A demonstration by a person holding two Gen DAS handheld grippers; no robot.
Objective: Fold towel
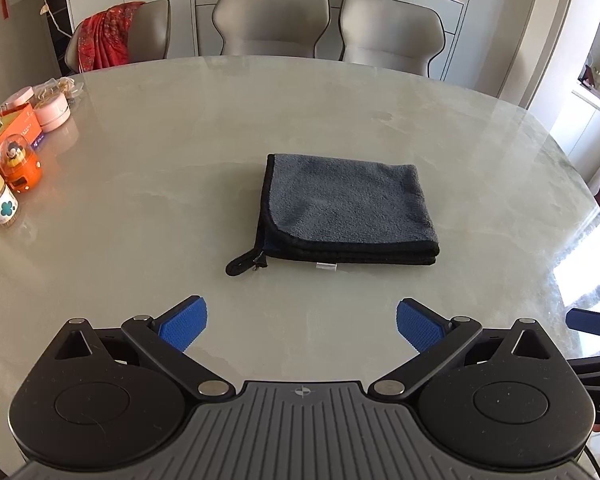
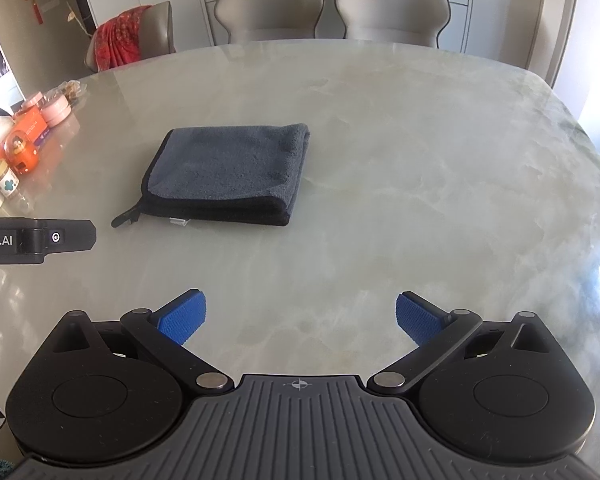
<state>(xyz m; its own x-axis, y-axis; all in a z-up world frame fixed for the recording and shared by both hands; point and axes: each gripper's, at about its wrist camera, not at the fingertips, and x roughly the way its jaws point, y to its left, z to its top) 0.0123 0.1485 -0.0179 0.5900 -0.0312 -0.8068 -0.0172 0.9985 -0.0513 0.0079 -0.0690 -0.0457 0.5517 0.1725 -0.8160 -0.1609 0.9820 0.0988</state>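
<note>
On the pale marble table [image 1: 148, 184], your grey microfibre towel [image 1: 348, 204] lies folded into a thick, multi-layered rectangle, hanging loop [image 1: 244, 265] trailing off its near-left corner. Your left gripper [image 1: 302, 326] faces it squarely, jaws spread wide and holding nothing; your right gripper [image 2: 300, 320], equally wide and empty, has the towel ahead and off to its left. The stacked edges run crosswise nearest you, so the left gripper looks better placed.

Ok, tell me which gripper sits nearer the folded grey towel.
Left. The left gripper faces the folded grey towel straight ahead, open, not touching. The right gripper is off to the towel's right, open, farther away.
</note>
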